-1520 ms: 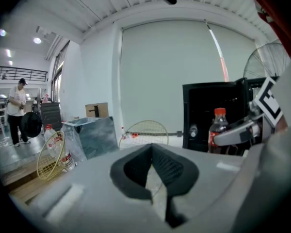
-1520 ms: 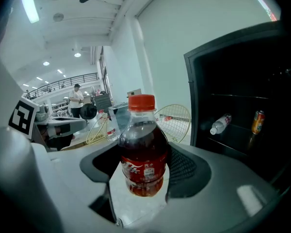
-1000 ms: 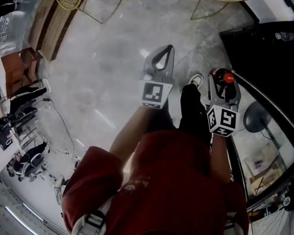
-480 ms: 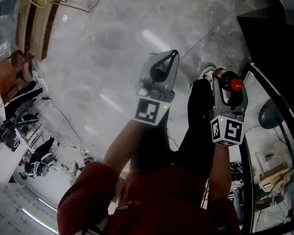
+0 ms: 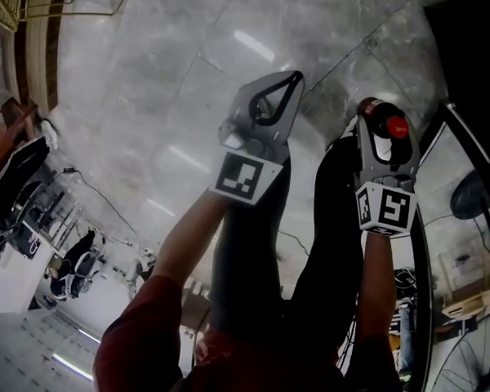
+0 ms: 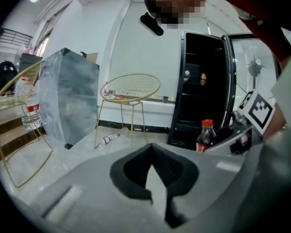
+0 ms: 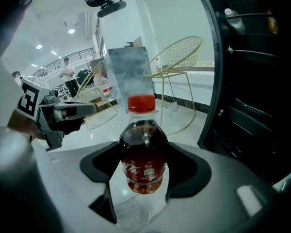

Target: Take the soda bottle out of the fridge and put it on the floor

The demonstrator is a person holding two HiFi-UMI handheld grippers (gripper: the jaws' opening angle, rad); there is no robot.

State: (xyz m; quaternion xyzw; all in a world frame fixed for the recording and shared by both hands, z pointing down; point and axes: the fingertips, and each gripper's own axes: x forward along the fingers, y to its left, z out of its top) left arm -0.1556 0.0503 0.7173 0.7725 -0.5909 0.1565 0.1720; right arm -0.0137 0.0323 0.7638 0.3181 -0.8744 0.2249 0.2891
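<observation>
Right gripper (image 7: pixel 138 181) pinches bottle (image 7: pixel 143 152) by body, upright, red cap up, clear of floor (image 7: pixel 184 125). Left gripper (image 6: pixel 153 154) pressed together, empty; in head view at bottle's 9 o'clock. Black fridge (image 7: pixel 252 81) at bottle's 3 o'clock. Wire chair (image 7: pixel 177 57) beyond, 12 o'clock.

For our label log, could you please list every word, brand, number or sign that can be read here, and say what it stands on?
No text here can be read.
Soda bottle: white script on its red label, too blurred to read.
Marker cubes: black-and-white square patterns only, no letters.
Fallen bottle on the floor: label too small to read.
</observation>
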